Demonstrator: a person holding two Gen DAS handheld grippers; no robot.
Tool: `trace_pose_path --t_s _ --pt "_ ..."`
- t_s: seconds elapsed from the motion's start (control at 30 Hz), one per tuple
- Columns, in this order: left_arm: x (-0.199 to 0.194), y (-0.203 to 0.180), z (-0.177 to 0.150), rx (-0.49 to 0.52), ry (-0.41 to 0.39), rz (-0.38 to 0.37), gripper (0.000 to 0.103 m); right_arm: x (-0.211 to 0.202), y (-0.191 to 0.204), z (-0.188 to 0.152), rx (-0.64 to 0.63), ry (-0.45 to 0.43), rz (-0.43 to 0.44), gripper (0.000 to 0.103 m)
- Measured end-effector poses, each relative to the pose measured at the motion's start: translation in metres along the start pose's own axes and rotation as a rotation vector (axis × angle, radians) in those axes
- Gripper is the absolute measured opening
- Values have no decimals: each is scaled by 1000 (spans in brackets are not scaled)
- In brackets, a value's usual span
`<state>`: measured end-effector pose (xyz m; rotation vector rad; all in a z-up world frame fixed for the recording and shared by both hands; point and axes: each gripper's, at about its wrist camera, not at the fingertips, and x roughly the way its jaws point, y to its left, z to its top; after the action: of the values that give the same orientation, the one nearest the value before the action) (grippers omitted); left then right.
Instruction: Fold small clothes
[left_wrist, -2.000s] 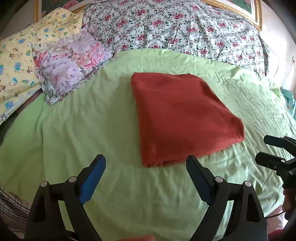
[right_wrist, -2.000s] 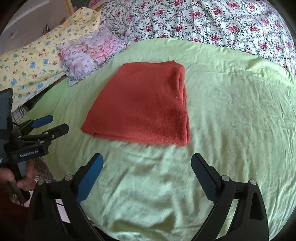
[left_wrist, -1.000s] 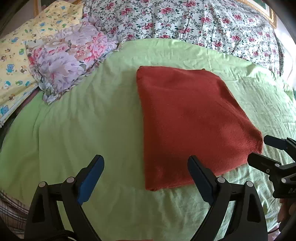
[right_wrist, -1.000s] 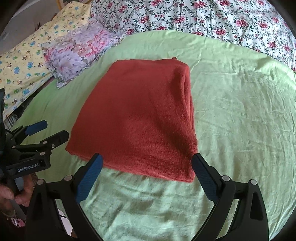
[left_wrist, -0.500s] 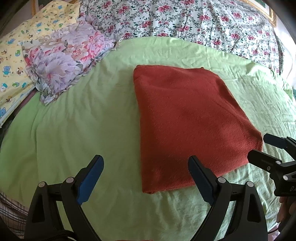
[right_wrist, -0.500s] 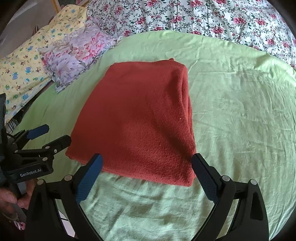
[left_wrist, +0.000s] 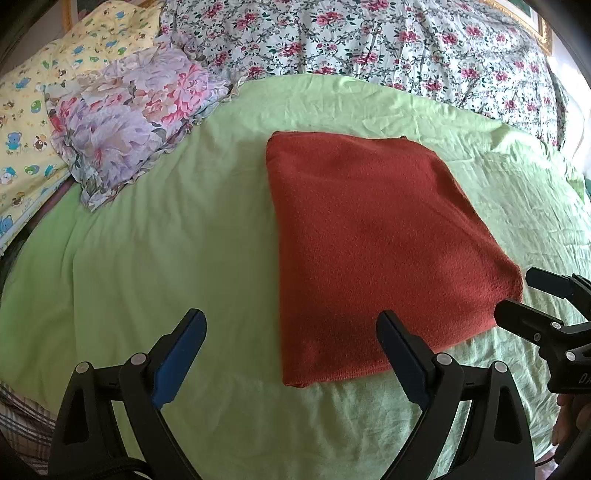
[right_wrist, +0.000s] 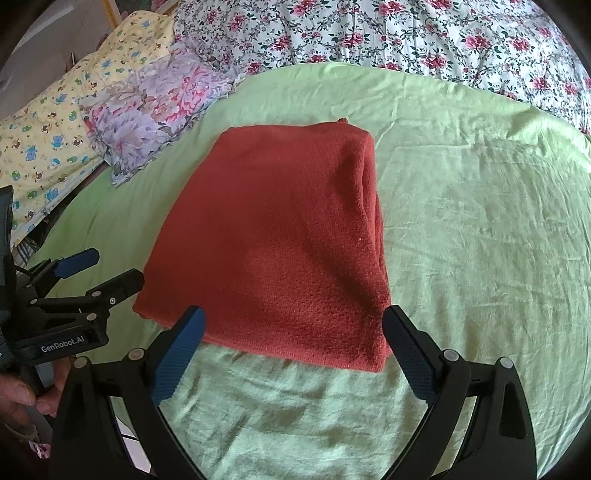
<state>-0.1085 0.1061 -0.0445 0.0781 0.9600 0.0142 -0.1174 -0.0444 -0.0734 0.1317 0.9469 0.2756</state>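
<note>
A rust-red knitted garment (left_wrist: 373, 236) lies folded into a rectangle on the green bedsheet (left_wrist: 166, 240). In the right wrist view the same garment (right_wrist: 280, 243) shows its thick folded edge on the right side. My left gripper (left_wrist: 290, 328) is open, just short of the garment's near left corner, with nothing between its fingers. My right gripper (right_wrist: 291, 325) is open too, its fingers straddling the garment's near edge without touching it. Each gripper shows in the other's view, the right gripper (left_wrist: 517, 295) at the garment's right corner and the left gripper (right_wrist: 107, 269) at its left corner.
A lilac floral pillow (left_wrist: 129, 122) and a yellow cartoon-print pillow (left_wrist: 26, 110) lie at the back left. A white quilt with red flowers (left_wrist: 369, 44) covers the head of the bed. A hand (right_wrist: 18, 398) holds the left gripper's handle.
Both grippers have come closer to the near edge of the folded garment over the last two seconds. In the last half second little has moved. Both stay open.
</note>
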Motion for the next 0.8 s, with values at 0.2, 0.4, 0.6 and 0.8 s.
trace_pose_path --t_s 0.2,0.4,0.6,0.8 --pt "0 0 0 0 0 -1 94 -2 0 0 1 -5 0 96" --pt "-2 0 0 -2 -3 -3 94 -3 2 0 2 -7 0 96" --pt "-2 1 1 2 -6 -4 94 -4 4 0 5 -9 -1 96" --pt "-2 1 1 11 -8 -8 94 -5 5 0 9 -13 -2 96"
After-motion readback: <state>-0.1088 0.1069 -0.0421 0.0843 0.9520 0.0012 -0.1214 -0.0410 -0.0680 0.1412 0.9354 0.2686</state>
